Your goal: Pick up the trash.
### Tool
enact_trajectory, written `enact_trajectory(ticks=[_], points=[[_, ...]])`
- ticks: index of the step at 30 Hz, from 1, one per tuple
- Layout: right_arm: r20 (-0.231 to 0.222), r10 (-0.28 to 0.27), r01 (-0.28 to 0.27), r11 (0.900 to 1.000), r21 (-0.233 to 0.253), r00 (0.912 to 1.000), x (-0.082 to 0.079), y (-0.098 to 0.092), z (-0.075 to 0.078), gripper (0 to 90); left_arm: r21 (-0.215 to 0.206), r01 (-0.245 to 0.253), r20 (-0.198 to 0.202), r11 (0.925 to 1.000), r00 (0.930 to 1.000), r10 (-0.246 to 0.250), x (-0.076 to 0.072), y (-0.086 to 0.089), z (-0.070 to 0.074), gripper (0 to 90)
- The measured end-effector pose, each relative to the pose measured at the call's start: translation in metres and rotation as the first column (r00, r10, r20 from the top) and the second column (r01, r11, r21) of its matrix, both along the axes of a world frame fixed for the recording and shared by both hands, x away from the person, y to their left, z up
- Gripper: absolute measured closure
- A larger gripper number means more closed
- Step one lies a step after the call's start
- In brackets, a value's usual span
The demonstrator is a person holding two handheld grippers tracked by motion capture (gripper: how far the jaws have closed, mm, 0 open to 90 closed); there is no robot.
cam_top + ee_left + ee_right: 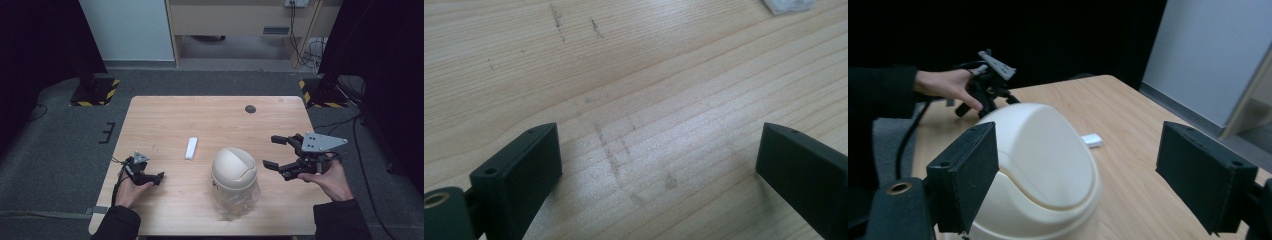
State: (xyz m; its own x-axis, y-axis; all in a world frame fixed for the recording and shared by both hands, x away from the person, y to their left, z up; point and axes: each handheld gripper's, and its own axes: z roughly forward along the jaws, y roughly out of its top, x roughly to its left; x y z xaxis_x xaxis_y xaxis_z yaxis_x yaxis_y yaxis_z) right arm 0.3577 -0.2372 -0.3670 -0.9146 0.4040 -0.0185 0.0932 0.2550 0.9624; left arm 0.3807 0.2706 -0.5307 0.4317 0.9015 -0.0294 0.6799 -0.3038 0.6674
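A cream domed bin lid [234, 167] sits on a clear-walled bin [236, 202] near the table's front middle. It looms close in the right gripper view as the lid [1043, 165]. My right gripper [275, 151] hovers just right of the bin, open, with its jaws pointing at the lid and nothing between them [1078, 135]. A small white block [191, 148] lies flat left of the bin, also seen as the block [1091, 140]. My left gripper [159, 176] rests low at the front left, open over bare wood [659, 150], and appears farther off [985, 87].
The wooden table [165, 115] has a dark round cap [250, 108] near its far edge. A pale scrap [789, 5] shows at the left gripper view's top right corner. Striped stand feet [95, 92] and cables [312, 50] lie on the floor beyond.
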Motion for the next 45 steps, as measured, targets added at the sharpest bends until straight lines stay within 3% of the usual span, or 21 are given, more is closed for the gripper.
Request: enact_trajectory(ticks=[11, 18, 32, 38, 40, 45], points=[[-0.041, 0.103, -0.103, 0.995, -0.005, 0.9939, -0.004, 0.023, -0.011, 18.9, 0.001, 0.001, 0.001, 1.0, 1.0, -0.001, 0.0, 0.0, 0.0, 3.8], [-0.109, 0.166, -0.175, 0.982, -0.076, 0.9801, -0.006, 0.037, -0.029, 19.3, 0.001, 0.001, 0.0, 1.0, 1.0, -0.001, 0.0, 0.0, 0.0, 3.6], [-0.162, 0.195, -0.219, 0.965, -0.146, 0.9673, -0.006, 0.049, -0.045, 18.7, 0.0, 0.0, 0.0, 1.0, 1.0, 0.0, 0.0, 0.0, 0.0, 3.5], [-0.184, 0.182, -0.207, 0.97, -0.125, 0.9659, -0.004, 0.05, -0.051, 19.9, 0.0, -0.001, 0.0, 1.0, 1.0, 0.001, 0.0, 0.0, 0.0, 3.5], [-0.199, 0.176, -0.199, 0.975, -0.098, 0.964, -0.003, 0.05, -0.053, 19.8, 0.0, -0.001, 0.0, 1.0, 1.0, 0.001, 0.0, 0.0, 0.0, 3.5], [-0.195, 0.156, -0.173, 0.982, -0.074, 0.9683, -0.003, 0.053, -0.052, 19.8, 0.0, -0.001, 0.0, 1.0, 1.0, 0.001, 0.0, 0.0, 0.0, 3.5]])
